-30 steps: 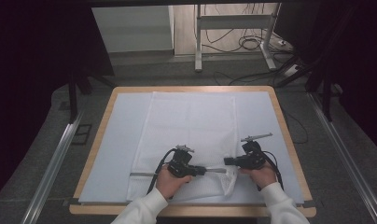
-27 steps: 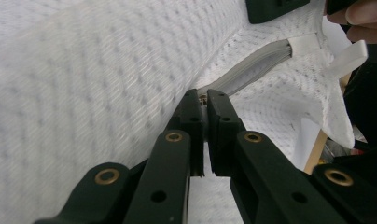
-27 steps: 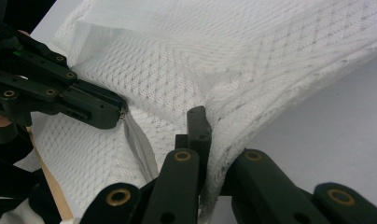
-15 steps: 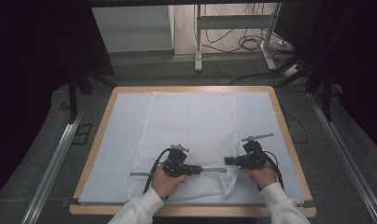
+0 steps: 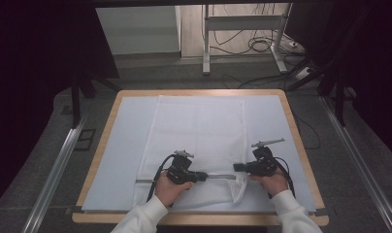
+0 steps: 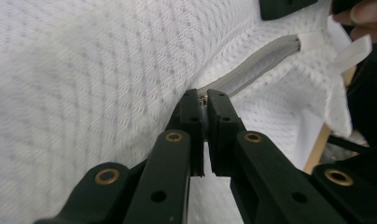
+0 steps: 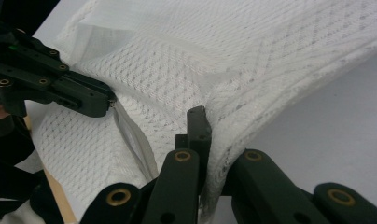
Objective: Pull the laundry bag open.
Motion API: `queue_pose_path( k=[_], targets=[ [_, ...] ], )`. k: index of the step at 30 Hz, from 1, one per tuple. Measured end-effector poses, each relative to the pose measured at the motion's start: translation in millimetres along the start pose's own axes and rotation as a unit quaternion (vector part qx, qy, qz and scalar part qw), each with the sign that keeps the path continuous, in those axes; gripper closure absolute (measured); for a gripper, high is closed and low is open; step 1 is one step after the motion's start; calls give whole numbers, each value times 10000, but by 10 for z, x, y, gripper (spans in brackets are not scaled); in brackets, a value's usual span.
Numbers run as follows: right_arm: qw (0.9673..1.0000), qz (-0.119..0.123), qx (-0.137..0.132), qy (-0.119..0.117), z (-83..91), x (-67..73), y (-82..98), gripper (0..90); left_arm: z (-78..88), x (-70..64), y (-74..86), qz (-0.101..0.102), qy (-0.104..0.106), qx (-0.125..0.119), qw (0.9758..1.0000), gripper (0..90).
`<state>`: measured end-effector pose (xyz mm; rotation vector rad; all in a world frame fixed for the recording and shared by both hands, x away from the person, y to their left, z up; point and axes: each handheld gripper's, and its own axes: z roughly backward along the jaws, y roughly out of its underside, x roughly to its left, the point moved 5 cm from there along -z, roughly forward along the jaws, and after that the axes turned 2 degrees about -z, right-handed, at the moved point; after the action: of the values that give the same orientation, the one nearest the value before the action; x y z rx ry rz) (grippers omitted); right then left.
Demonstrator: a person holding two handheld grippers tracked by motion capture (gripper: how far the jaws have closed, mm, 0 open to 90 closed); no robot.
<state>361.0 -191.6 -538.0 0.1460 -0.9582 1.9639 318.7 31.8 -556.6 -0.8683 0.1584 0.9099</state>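
A white mesh bag (image 5: 199,126) lies flat on the pale blue mat (image 5: 121,155). Its grey zipper (image 5: 220,176) runs across the near end. My left gripper (image 5: 204,175) points right along that zipper. In the left gripper view its jaws (image 6: 204,99) are shut on the small metal zipper pull, with the grey zipper tape (image 6: 261,60) stretching away behind. My right gripper (image 5: 235,168) points left and is shut on a fold of the bag's mesh (image 7: 233,116) at the zipper's right end. The right gripper view also shows the left gripper (image 7: 102,105) on the zipper.
The mat covers a wood-rimmed table (image 5: 94,165). A metal rail (image 5: 53,170) runs along the floor at left, another at right. A desk frame and loose cables (image 5: 252,46) stand beyond the far edge.
My left gripper has slid slightly to the left along the zipper. The right gripper has held still.
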Motion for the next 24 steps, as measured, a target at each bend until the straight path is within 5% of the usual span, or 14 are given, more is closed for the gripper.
queue_pose_path(
  k=[24],
  targets=[
    [10000,49,47,-25,-4,5,6,883,113,144,107,148,-102,-32,9998,862]
  ],
)
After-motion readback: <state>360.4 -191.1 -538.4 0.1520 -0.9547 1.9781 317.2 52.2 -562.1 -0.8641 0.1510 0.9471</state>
